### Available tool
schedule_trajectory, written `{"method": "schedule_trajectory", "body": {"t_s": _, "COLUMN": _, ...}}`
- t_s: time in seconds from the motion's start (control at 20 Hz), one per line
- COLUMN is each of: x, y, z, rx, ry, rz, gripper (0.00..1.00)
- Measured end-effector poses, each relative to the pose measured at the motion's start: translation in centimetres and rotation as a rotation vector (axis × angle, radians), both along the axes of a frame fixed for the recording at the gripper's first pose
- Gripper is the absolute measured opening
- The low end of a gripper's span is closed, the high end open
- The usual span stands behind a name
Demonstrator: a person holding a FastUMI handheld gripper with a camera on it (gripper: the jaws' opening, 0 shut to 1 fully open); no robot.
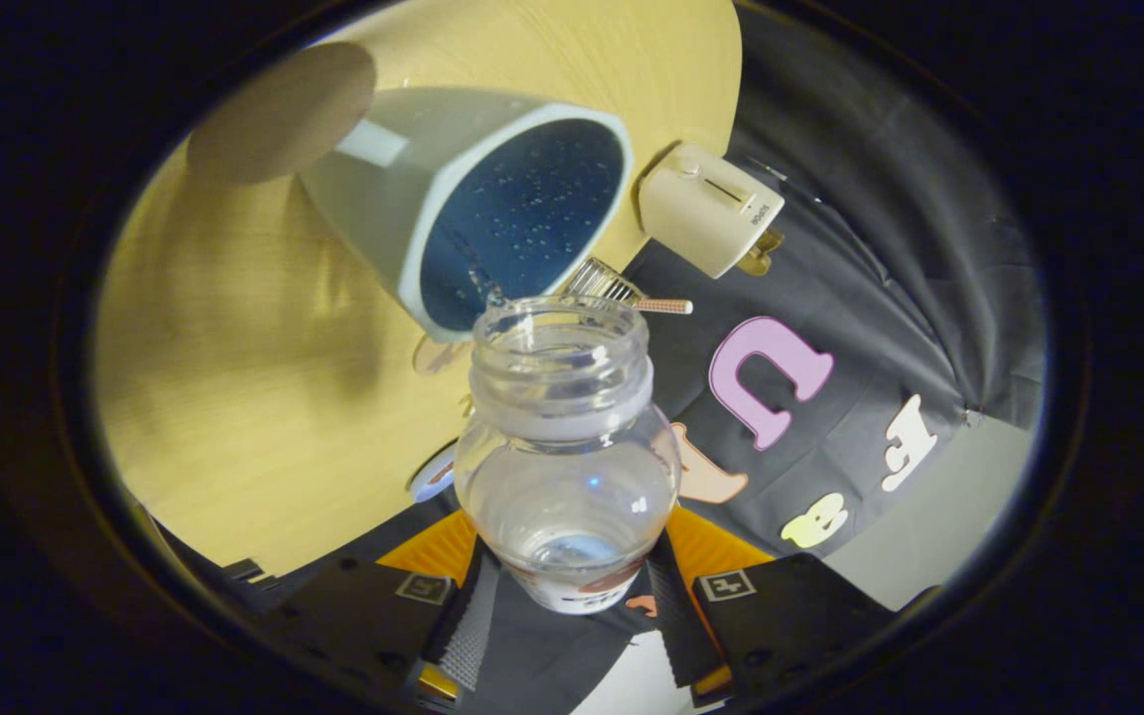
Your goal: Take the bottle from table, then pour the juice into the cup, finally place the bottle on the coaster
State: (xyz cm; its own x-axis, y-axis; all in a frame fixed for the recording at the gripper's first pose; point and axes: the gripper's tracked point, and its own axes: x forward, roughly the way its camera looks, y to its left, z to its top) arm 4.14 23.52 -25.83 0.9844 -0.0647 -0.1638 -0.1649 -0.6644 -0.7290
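You are gripping the bottle (566, 452) between the two fingers (669, 606) of the gripper (572, 616), which are closed in against its lower body from either side, so the first step, lifting it off the table, looks done. You are now tipping it with its open mouth leaning toward the cup (493, 204), whose rim sits just beyond the bottle's neck; the camera is tilting along with it, which is why the cup seems to be lying over. A thin clear trickle appears to be running from the bottle's lip into the cup's dark blue inside, where small beads or bubbles are dotting the wall, so you are, by my reading, well into the pour. The bottle is looking nearly empty, with only a little liquid pooling low in it, though I cannot tell exactly how much remains. What is left is to finish pouring, bring the bottle upright and set it on the coaster (284, 111), the round brown disc lying on the far side of the cup, which is waiting bare. All of this is taking place over a pale wood-grain table (234, 377). A small cream appliance (709, 209) is sitting near the table's edge beside the cup, and dark cloth is hanging behind it as the booth's wall (890, 248).
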Motion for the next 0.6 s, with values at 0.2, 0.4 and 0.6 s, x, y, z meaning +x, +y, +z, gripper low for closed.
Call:
{"method": "schedule_trajectory", "body": {"t_s": 0.2, "x": 0.6, "y": 0.2, "z": 0.0, "rx": 0.021, "ry": 0.002, "rz": -0.002, "gripper": 0.75}}
{"method": "schedule_trajectory", "body": {"t_s": 0.4, "x": 0.6, "y": -0.3, "z": -0.9, "rx": 0.089, "ry": 0.048, "rz": -0.013, "gripper": 0.75}}
{"method": "schedule_trajectory", "body": {"t_s": 0.6, "x": 1.1, "y": -1.9, "z": -0.8, "rx": 0.201, "ry": 0.064, "rz": -0.053, "gripper": 0.75}}
